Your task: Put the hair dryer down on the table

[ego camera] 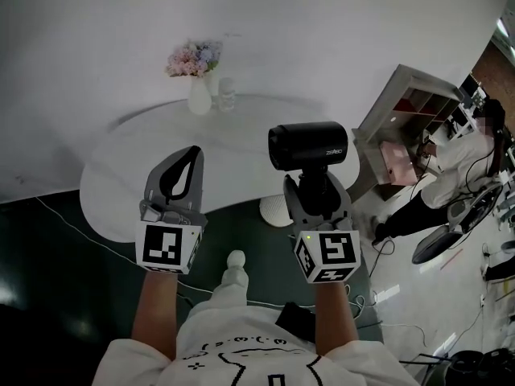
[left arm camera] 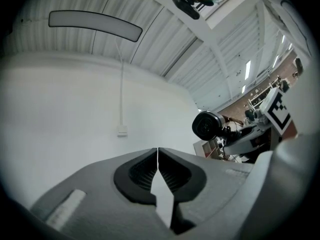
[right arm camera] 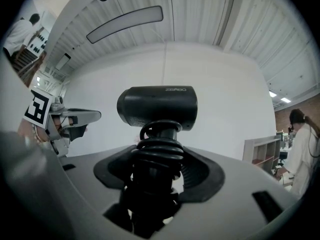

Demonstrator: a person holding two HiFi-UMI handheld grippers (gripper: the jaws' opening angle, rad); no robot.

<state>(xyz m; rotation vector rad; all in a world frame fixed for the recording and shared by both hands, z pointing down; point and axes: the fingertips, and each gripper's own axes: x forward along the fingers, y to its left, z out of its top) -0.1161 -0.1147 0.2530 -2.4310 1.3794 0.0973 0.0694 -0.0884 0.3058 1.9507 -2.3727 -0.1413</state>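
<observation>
Grip on the hair dryer (ego camera: pixel 310 145): by the handle, between the jaws of the right gripper (ego camera: pixel 315 190), standing wide yet pressed on that handle and on the cord (right arm camera: pixel 156 151) coiled round it; nothing but handle and cord between them in the right gripper view. Left gripper (ego camera: pixel 187 161) shut tight, tips meeting, holding nothing, raised beside the other.

Place: up in the air, resting on nothing; in the head view, over the near right edge of the white table (ego camera: pixel 121 175), well apart from the vase (ego camera: pixel 199 96) at the far edge.

Handling, as a judgement: hard smooth shell, stiff, likely a little slippery; probably top-heavy, with the bulk in the barrel above the grip; cord loops soft and uneven under the pads, so liable to shift or roll. Best held where held now, on the handle below the barrel; barrel too broad and smooth for these jaws.

Orientation: handle upright along the jaws, away from the person; barrel crosswise at its top, long axis running left to right; one round end facing the person's left, toward the left gripper; which end blows, not clear. Worth lowering gently and laying on its side, since unlikely to stand on the handle.
</observation>
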